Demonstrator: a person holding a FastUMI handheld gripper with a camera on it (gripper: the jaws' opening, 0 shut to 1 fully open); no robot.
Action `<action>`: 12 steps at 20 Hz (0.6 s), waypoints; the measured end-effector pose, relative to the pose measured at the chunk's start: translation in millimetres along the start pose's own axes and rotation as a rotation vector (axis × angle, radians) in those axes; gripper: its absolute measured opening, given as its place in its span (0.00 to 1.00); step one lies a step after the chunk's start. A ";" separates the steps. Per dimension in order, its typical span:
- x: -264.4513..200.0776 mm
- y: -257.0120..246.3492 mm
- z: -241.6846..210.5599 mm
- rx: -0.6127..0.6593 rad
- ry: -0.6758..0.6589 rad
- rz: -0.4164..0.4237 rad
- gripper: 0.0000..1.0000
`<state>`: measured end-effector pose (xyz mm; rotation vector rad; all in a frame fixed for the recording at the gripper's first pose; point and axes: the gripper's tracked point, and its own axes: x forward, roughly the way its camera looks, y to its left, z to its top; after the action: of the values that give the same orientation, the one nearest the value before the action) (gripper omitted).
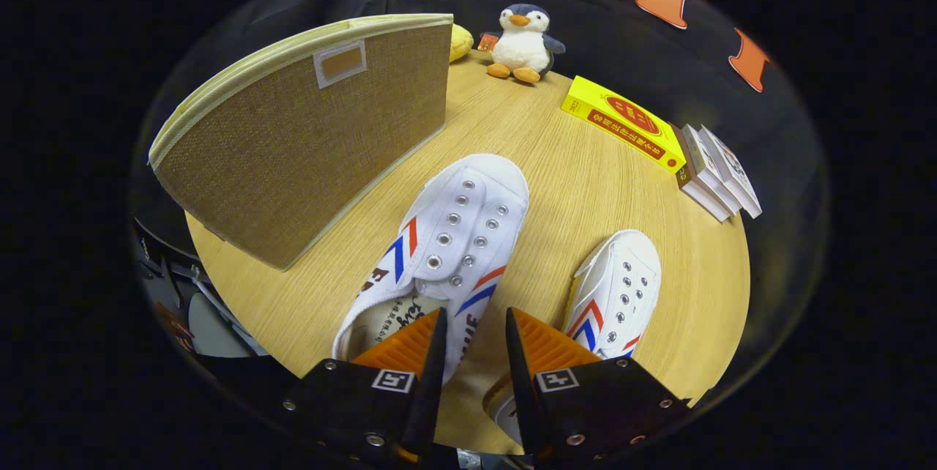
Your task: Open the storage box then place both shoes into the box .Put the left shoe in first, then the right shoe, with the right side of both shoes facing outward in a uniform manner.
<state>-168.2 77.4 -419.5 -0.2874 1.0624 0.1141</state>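
We see our gripper (pixel 474 327) hanging over the near edge of the bench (pixel 571 177), its fingers parted by a narrow gap and holding nothing. One finger sits above the heel opening of the nearer shoe (pixel 446 250), and the side wall of that shoe shows in the gap between the fingers; whether a finger touches it we cannot tell. This white shoe with red and blue stripes points its toe toward the middle of the bench. The second shoe (pixel 615 294), of the same kind, lies just beside the other finger, close to the near edge, apart from the first. Beyond the nearer shoe stands the storage box (pixel 293 155), a woven brown fabric box with pale trim, its lid closed. At the far edge we see a toy penguin (pixel 521 42), then a yellow carton (pixel 622 129) and some small white boxes (pixel 714 171) touching it.
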 end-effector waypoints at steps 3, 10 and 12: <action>5.2 2.3 6.9 0.028 -0.054 -0.012 0.40; 7.2 8.8 7.3 0.085 -0.093 0.014 0.27; 9.2 12.1 3.9 0.145 -0.062 0.046 0.27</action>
<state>-163.3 89.7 -428.0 -0.1280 1.0109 0.0866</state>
